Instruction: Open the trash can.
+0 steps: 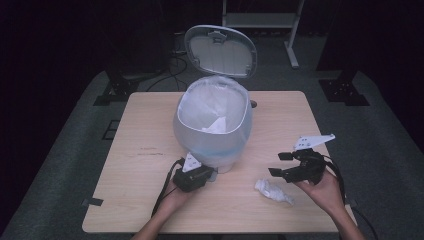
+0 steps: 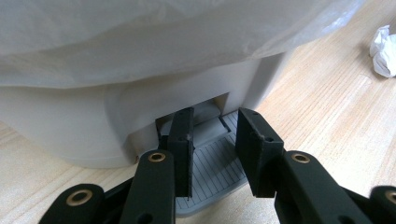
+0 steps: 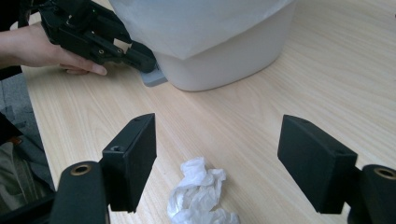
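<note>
The crumpled tissue [image 1: 274, 192] lies on the tabletop [image 1: 150, 200] at about 4 o'clock from the pedal bin [image 1: 215, 135], near the front edge and apart from the bin. The right hand-held gripper [image 1: 279, 164] hovers just beyond it, at roughly 1 o'clock from the tissue, cradled in the person's right hand [image 1: 325, 187]; its jaws stand wide apart and hold nothing. In the right gripper view the tissue [image 3: 201, 198] sits low between those spread jaws, at 6 o'clock, touching neither pad.

The left hand-held gripper [image 1: 212, 175] rests at the foot of the bin, at the bin's 6 o'clock, held by the left hand [image 1: 175, 192]. In the left gripper view its jaws are drawn in as narrow as they go, with a small gap between them, and their tips lie down on the grey ribbed foot pedal [image 2: 212, 175] where it comes out of the slot in the bin's base. Nothing is clamped between them.

Outward from there, the bin is white and rounded, lined with a thin white bag [image 1: 210, 107] whose edge folds over the rim, and a crumpled white piece [image 1: 216, 126] lies inside. Its lid [image 1: 221, 50] stands open, tilted back at 12 o'clock. The bin occupies the tabletop's middle, toward the far edge.
</note>
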Action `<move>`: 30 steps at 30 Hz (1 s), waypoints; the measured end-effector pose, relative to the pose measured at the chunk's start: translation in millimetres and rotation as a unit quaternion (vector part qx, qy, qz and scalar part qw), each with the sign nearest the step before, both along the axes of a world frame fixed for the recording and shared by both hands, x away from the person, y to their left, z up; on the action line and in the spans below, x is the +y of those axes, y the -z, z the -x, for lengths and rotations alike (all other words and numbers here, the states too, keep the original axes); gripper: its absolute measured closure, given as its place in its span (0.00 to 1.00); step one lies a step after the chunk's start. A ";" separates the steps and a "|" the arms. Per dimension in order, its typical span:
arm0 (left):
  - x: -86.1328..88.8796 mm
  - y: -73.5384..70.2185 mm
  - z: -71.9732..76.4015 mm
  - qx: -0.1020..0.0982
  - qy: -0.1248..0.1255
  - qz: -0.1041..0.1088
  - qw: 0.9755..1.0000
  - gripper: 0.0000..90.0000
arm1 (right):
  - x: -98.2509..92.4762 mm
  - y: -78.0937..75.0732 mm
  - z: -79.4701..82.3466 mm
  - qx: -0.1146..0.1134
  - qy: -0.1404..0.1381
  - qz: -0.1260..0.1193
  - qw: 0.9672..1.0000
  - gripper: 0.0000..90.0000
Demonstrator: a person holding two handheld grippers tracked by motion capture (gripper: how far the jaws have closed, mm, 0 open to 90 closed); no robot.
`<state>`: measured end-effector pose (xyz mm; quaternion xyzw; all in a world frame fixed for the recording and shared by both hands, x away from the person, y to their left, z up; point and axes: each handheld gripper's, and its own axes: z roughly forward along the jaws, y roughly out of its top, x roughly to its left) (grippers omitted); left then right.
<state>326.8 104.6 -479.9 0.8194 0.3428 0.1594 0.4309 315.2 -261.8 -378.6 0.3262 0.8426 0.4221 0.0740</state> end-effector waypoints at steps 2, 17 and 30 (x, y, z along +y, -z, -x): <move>0.0 0.0 0.0 0.000 0.000 0.000 1.000 0.75 | -0.2 2.4 0.7 0.002 0.001 0.000 1.000 0.30; 0.0 0.0 0.0 0.000 0.000 0.000 1.000 0.75 | -0.6 13.5 5.3 0.003 0.000 0.012 1.000 0.30; -0.3 0.1 -0.1 -0.001 0.000 0.002 1.000 0.75 | -3.4 23.0 12.8 -0.005 0.005 0.015 1.000 0.30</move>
